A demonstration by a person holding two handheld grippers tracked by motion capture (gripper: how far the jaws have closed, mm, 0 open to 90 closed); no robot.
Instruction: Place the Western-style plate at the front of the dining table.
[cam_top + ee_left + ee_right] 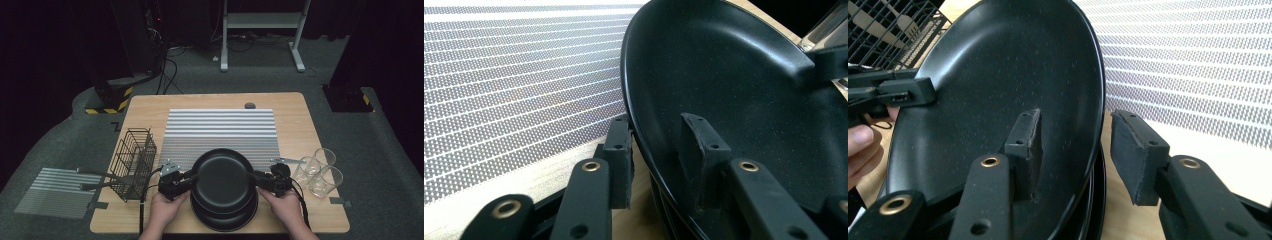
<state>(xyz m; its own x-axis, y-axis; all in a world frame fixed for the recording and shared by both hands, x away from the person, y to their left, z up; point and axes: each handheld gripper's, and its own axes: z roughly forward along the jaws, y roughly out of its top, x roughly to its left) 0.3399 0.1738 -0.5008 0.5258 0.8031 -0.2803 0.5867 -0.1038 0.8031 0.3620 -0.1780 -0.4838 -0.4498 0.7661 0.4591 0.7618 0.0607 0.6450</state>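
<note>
Standing at the table's near edge, the person worked a stack of black plates from both sides at once. Far to the left, a striped mat lay on the floor, and on the tabletop a wire basket held cutlery with handles poking out leftward, kept well clear of the work.

The left gripper straddled the rim of the top plate, one pad inside the bowl and one outside below the rim; in the left gripper view the fingers seemed to sit against the plate wall, yet I could not tell whether they truly clamped it or merely bracketed it. That hold probably steadied the plate against tipping.

The top plate rested on the lower plates of the stack, at the front middle of the wooden table, just ahead of the big striped mat, likely its landing place.

The right gripper straddled the opposite rim, but its outer pad stood visibly off the edge, so it had let go, with the rim between its jaws.

Rightmost, three clear glasses stood grouped beyond that hand, out of the way.
</note>
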